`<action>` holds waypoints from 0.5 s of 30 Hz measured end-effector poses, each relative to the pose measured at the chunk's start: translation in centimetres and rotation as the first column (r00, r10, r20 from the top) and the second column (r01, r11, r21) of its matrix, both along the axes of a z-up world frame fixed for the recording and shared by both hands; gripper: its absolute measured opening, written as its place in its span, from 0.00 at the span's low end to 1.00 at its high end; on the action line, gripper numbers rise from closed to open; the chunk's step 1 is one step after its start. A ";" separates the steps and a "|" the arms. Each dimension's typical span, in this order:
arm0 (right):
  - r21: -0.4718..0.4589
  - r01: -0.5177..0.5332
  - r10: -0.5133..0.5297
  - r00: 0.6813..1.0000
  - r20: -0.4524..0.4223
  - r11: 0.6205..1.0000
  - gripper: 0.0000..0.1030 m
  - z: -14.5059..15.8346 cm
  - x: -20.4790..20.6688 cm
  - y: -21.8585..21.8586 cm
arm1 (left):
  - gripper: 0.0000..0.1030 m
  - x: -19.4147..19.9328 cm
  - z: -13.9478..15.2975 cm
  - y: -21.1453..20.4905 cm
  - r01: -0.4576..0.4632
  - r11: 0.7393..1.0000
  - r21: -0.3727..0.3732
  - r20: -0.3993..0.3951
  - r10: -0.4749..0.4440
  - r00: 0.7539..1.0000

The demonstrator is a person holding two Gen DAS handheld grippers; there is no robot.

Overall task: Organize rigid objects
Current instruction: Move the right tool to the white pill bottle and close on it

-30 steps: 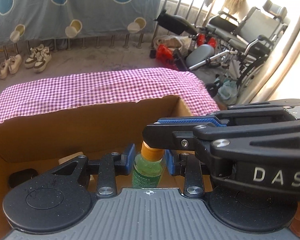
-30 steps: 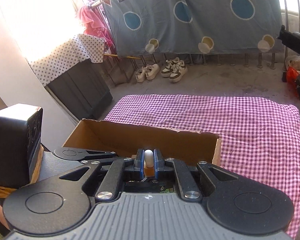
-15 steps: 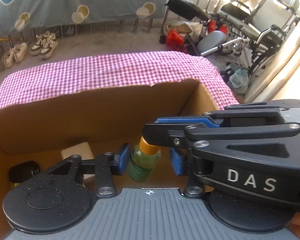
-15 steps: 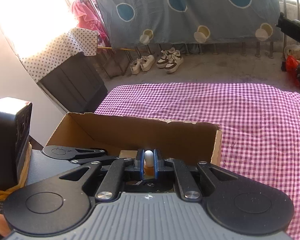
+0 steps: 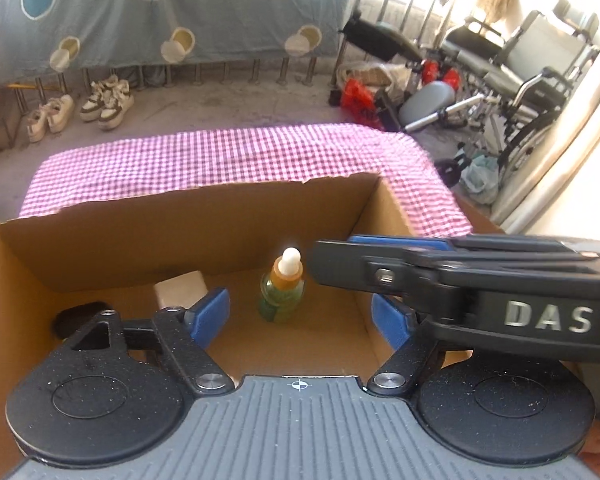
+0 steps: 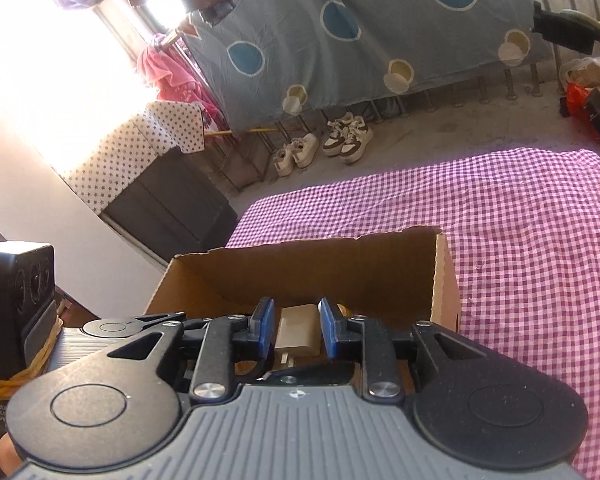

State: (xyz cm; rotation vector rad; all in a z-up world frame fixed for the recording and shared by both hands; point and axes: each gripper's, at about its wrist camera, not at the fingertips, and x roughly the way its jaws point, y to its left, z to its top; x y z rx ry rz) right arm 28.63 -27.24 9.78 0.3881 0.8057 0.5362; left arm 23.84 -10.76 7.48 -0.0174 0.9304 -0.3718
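A small green bottle [image 5: 280,296] with an orange cap and white tip stands upright on the floor of the cardboard box [image 5: 180,232]. My left gripper [image 5: 299,318] hangs over the box with its jaws opening. The bottle stands beyond and between its blue pads [image 5: 210,314], which do not touch it. My right gripper [image 5: 324,262] reaches in from the right, its tip just right of the cap. In the right wrist view, the right gripper [image 6: 295,331] has its jaws opening with nothing gripped. A beige block [image 6: 296,330] on the box floor shows through the gap.
The beige block [image 5: 180,292] and a black object [image 5: 80,316] lie in the box's left part. The box [image 6: 312,264] sits on a purple checked cloth [image 6: 520,220]. Shoes [image 5: 104,100], a wheelchair [image 5: 532,60] and a hanging sheet lie beyond.
Both grippers have let go of the bottle. The left jaws spread wide and pulled back from it; the right jaws parted off the white tip. The bottle now stands free in the box.
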 end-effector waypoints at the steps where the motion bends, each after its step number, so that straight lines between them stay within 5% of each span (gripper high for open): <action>1: 0.007 0.006 -0.006 1.000 0.017 1.000 0.31 0.5 -0.9 -0.2 | 0.80 -0.7 0.5 0.3 0.000 1.000 -0.010 0.010 0.000 1.000; 5: 0.044 0.033 -0.037 0.995 0.091 0.998 0.38 2.3 -5.7 -1.2 | 0.87 -4.3 2.4 1.5 0.018 0.999 -0.041 0.065 -0.015 0.998; 9: 0.100 0.068 -0.085 0.981 0.172 0.993 0.59 4.1 -11.6 -2.1 | 0.92 -8.4 4.0 3.4 0.028 0.995 -0.093 0.125 -0.016 0.992; 15: 0.217 0.067 -0.109 0.975 0.192 0.974 0.66 4.4 -18.0 -2.4 | 0.96 -13.7 3.9 7.6 -0.002 0.987 -0.159 0.197 0.034 0.980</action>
